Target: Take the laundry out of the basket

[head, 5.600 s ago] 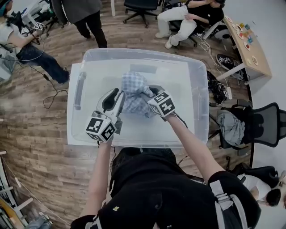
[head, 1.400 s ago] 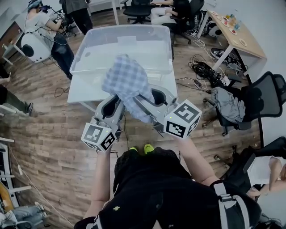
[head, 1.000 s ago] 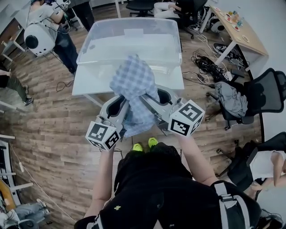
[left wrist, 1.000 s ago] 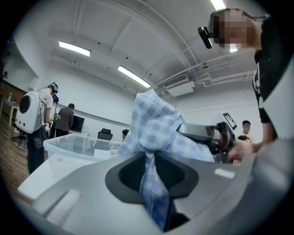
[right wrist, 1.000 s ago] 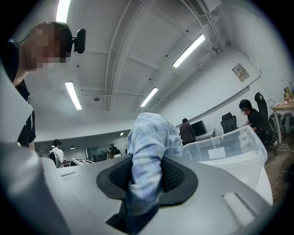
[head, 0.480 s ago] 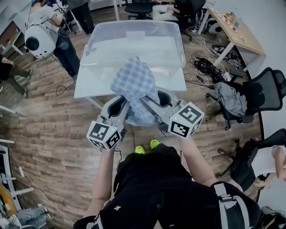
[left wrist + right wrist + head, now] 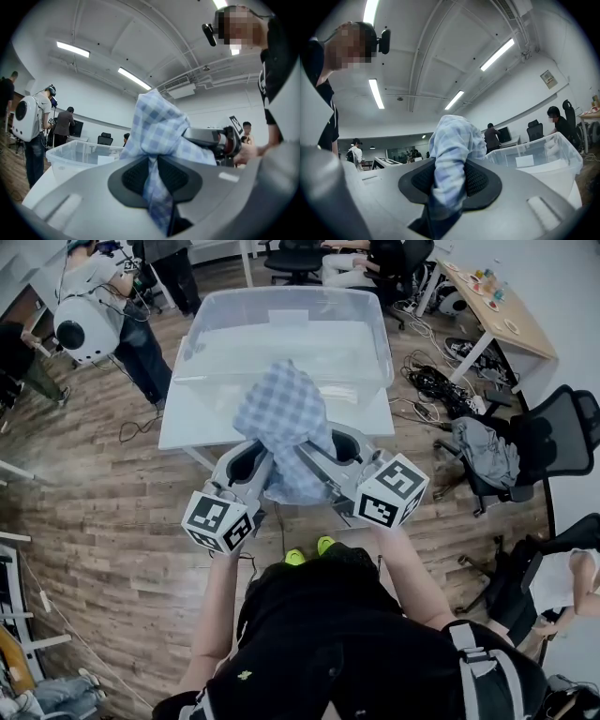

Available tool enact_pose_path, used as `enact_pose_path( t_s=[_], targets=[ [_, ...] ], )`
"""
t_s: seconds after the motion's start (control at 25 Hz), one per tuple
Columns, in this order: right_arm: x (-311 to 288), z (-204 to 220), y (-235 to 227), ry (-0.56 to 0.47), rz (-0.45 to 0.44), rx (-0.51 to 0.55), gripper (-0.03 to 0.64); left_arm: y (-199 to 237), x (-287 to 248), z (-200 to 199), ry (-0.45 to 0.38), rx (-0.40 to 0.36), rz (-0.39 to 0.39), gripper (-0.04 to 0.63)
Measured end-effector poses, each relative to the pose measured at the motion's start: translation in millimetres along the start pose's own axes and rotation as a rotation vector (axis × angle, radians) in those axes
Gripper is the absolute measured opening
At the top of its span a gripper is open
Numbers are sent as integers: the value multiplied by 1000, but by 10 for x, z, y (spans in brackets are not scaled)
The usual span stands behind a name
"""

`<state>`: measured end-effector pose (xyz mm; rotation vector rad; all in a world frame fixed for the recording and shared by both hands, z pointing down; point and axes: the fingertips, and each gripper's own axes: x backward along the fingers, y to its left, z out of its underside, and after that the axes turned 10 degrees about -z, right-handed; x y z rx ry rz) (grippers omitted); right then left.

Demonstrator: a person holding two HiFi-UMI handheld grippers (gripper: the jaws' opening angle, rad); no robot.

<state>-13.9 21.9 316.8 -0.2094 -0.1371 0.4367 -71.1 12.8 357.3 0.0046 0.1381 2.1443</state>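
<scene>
A blue checked cloth [image 7: 284,423] hangs bunched between my two grippers, in front of the clear plastic basket [image 7: 375,334] and over the wooden floor. My left gripper [image 7: 261,454] is shut on the cloth's left side. In the left gripper view a strip of the cloth [image 7: 159,126] runs down between that left gripper [image 7: 153,176] and its pads. My right gripper [image 7: 314,448] is shut on the other side. The right gripper view shows a thick fold of the cloth [image 7: 452,140] pinched in this right gripper [image 7: 449,183]. The fingertips lie hidden under the fabric in the head view.
The basket stands on a white table [image 7: 178,423] ahead of me. People stand at the far left [image 7: 94,296]. Black office chairs [image 7: 553,442], a wooden desk [image 7: 497,306] and floor cables [image 7: 431,381] are on the right.
Earlier both grippers were down inside the basket at the cloth. Now the cloth is out, held in front of the table; over the last second it has barely shifted.
</scene>
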Motion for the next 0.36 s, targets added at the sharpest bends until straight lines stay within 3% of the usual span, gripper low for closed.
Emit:
enact_pose_path(
  t_s=[0.36],
  targets=[
    [9,-39,-30,-7,-4,5,123,-7,-37,-46,-4,-8,-3,67]
  ],
)
